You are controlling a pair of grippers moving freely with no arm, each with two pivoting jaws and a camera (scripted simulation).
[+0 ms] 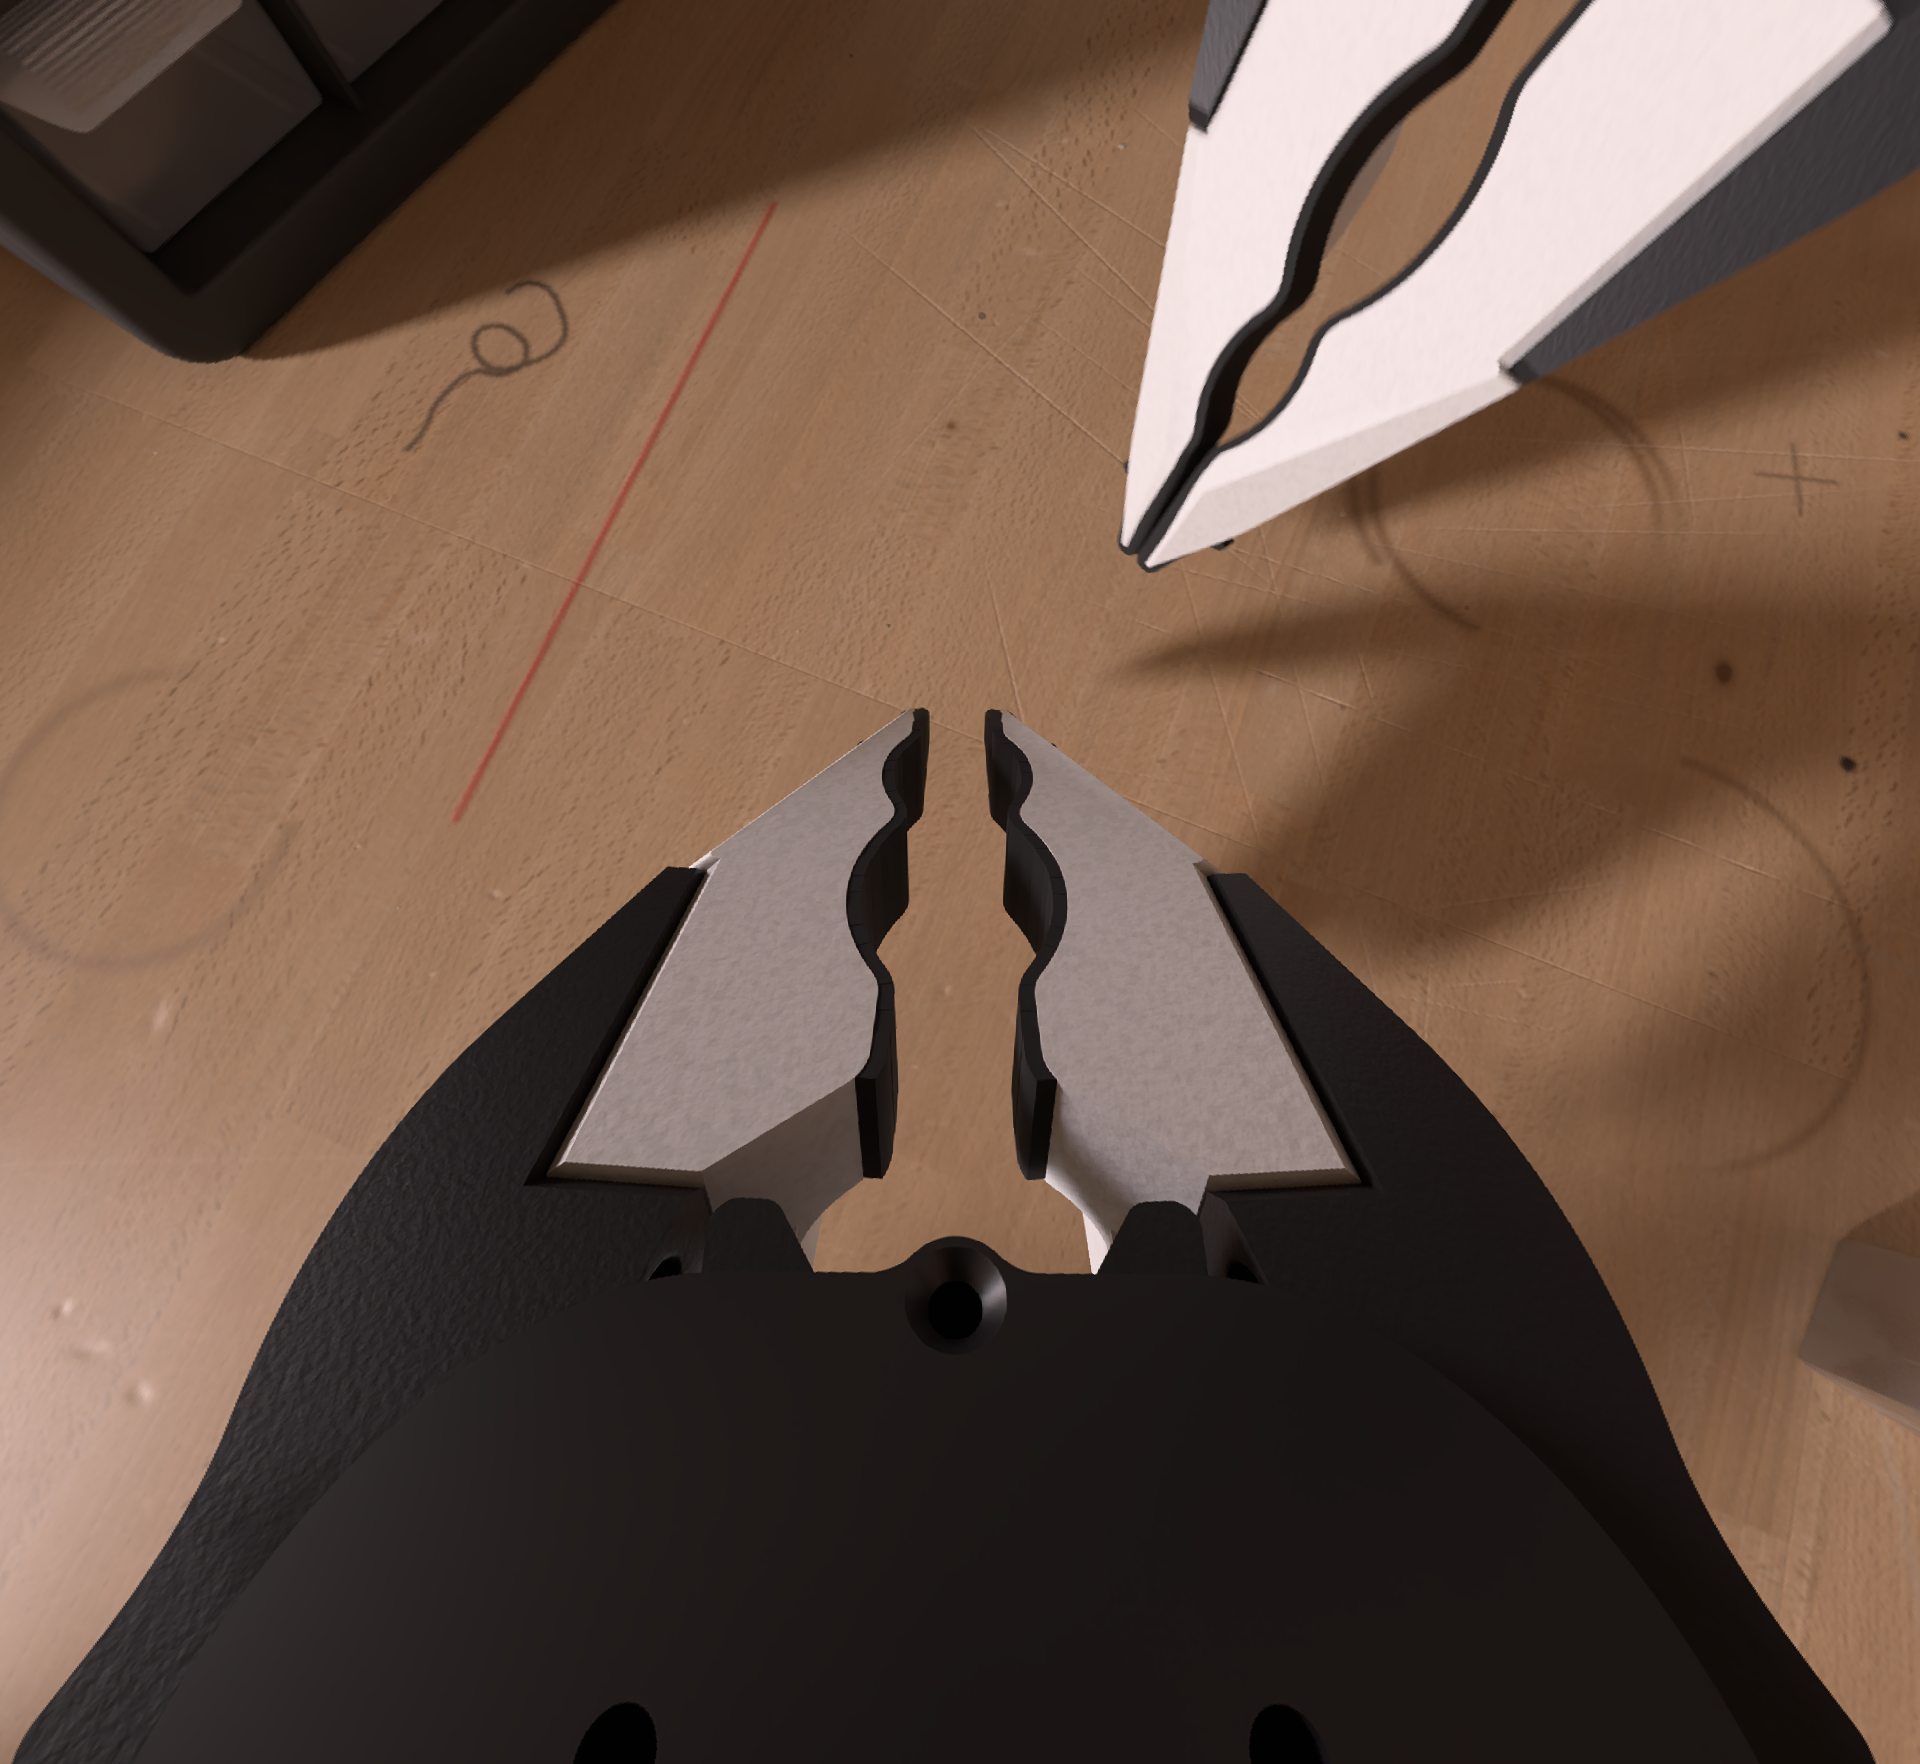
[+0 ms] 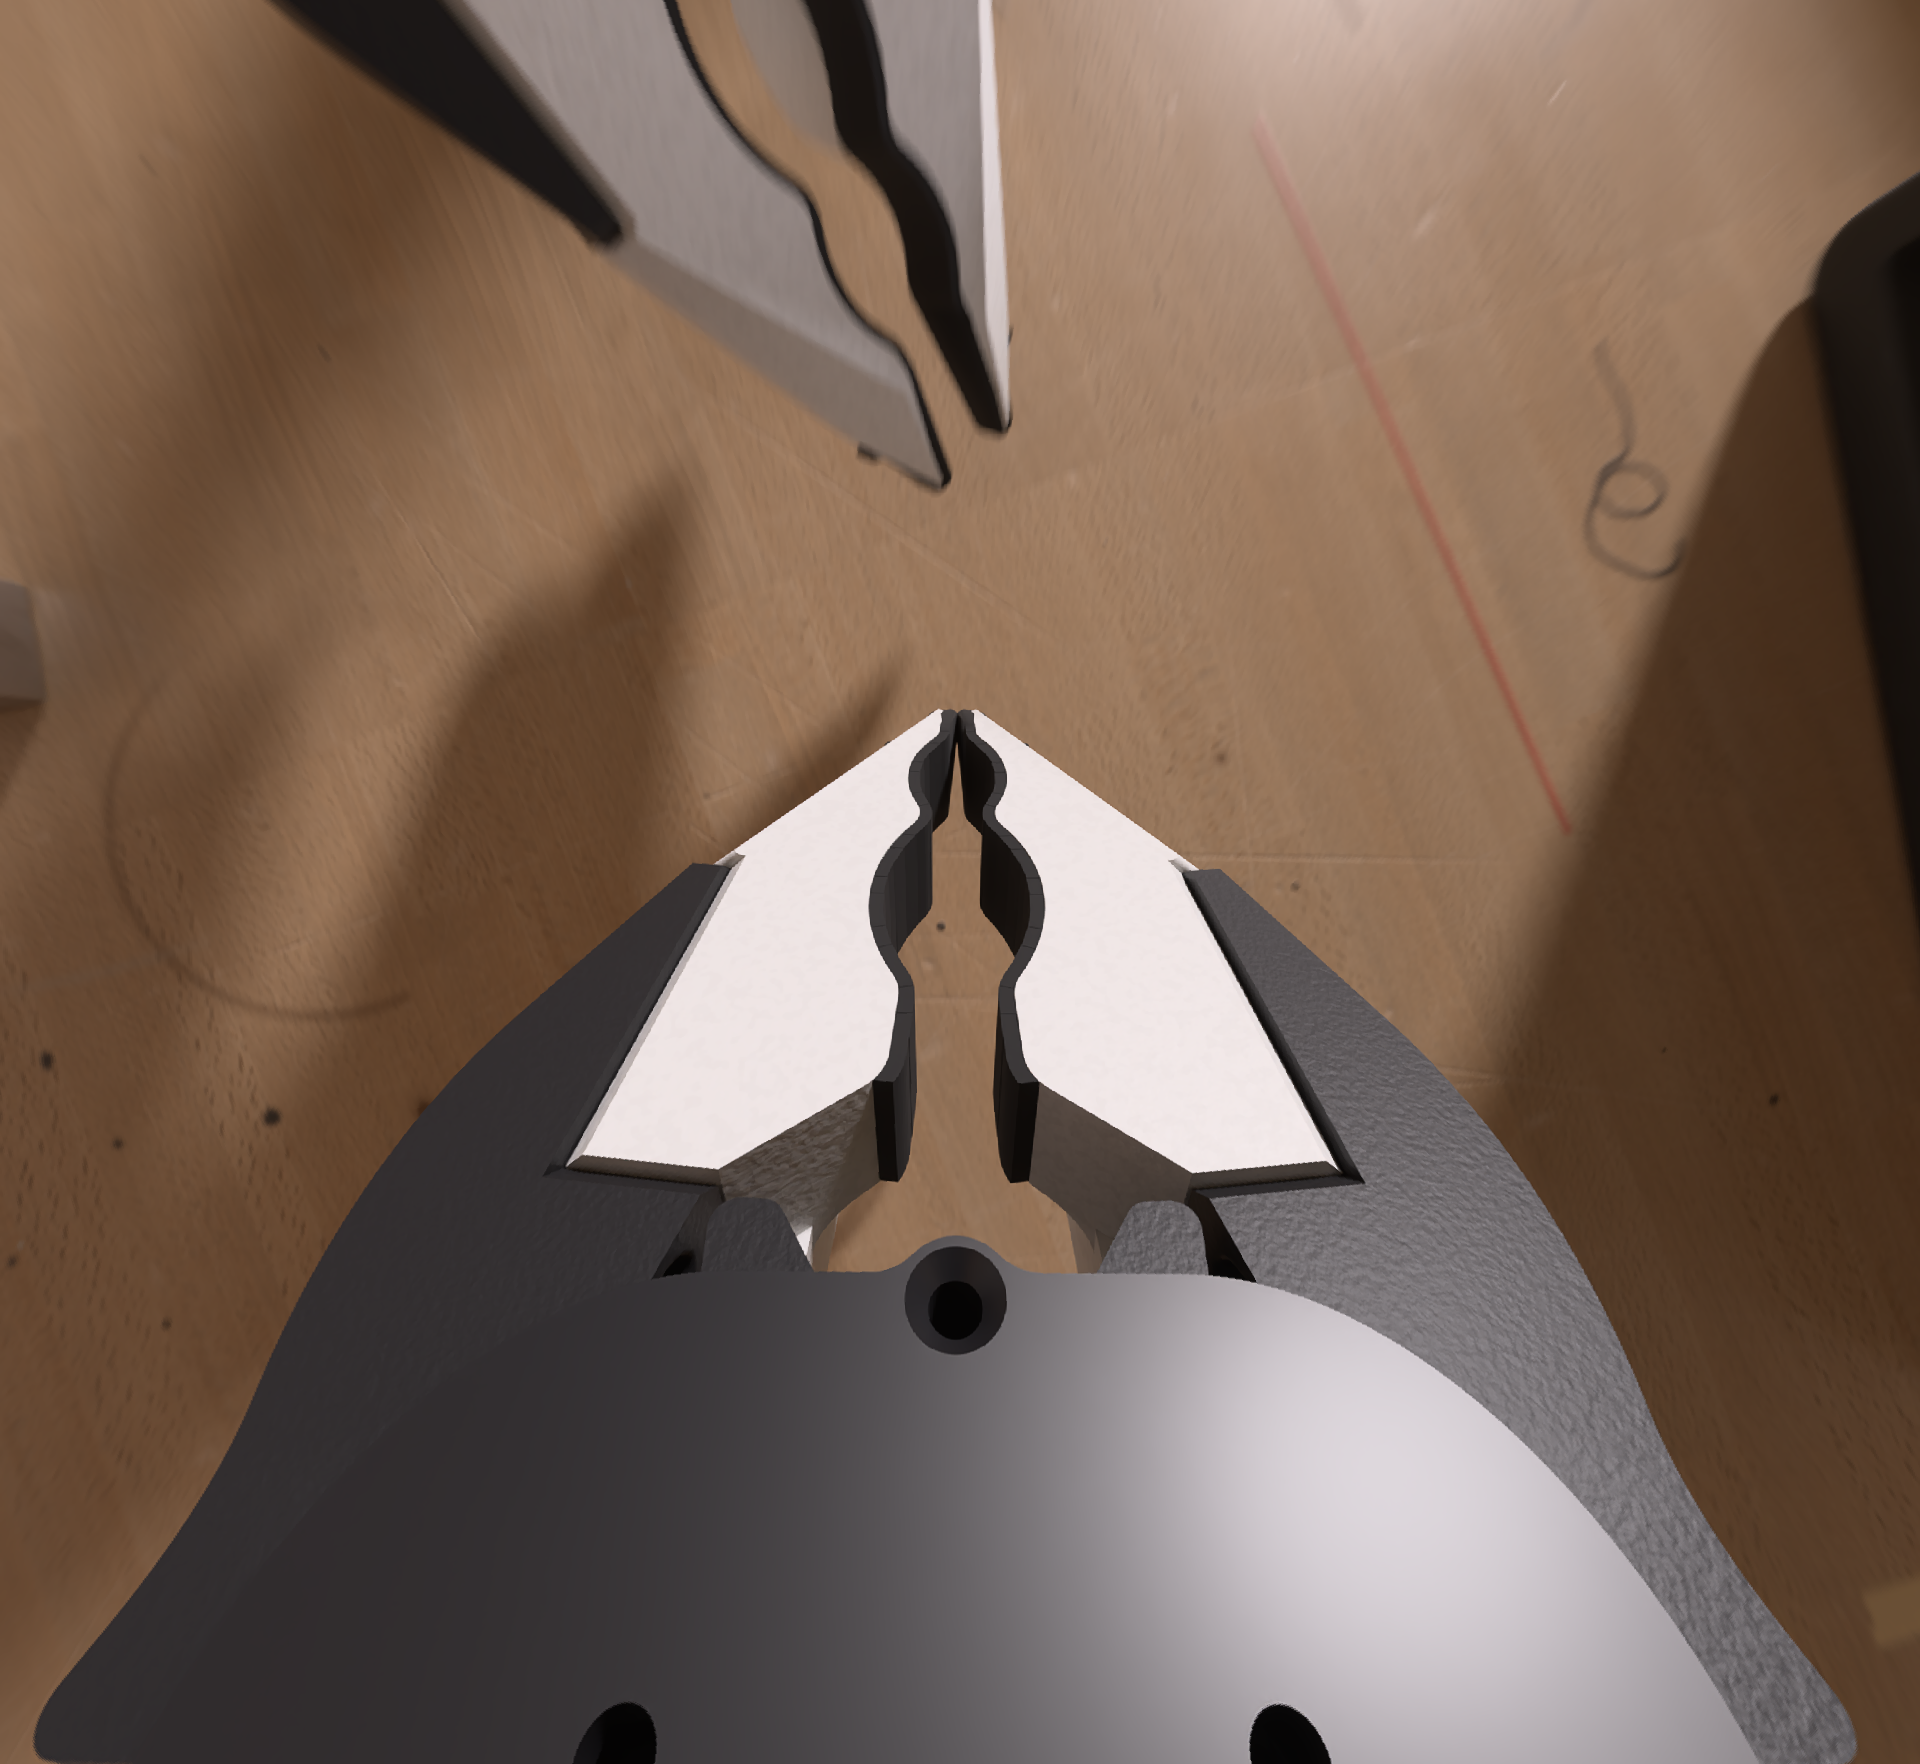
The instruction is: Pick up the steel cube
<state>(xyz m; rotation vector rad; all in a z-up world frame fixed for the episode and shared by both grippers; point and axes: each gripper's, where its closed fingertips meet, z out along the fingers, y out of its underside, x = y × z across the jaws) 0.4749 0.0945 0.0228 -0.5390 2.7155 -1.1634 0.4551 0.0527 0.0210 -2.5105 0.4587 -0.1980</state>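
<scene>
Two grippers hang over a wooden table (image 1: 312,634), and neither one holds anything. The left gripper (image 1: 957,719) has its two white fingers a little apart at the tips, so it is open a small way, with only bare wood showing in the gap. The right gripper (image 2: 957,715) has its fingertips pressed together, so it is closed on nothing. From the left wrist view the right gripper (image 1: 1148,556) shows up ahead and to the right, pointing down at the table with its tips together. From the right wrist view the left gripper (image 2: 971,457) comes in from the top, tips a little apart.

A thin red line (image 1: 623,499) runs across the wood, and a curly pencil scribble (image 1: 499,353) sits next to it. A black box with drawers (image 1: 208,73) stands at the far left corner.

The steel cube (image 1: 1870,1319) is only a blurry grey block at the right edge of the left wrist view, well apart from both grippers. A grey bit at the left edge of the right wrist view may be the same cube, but I cannot tell.
</scene>
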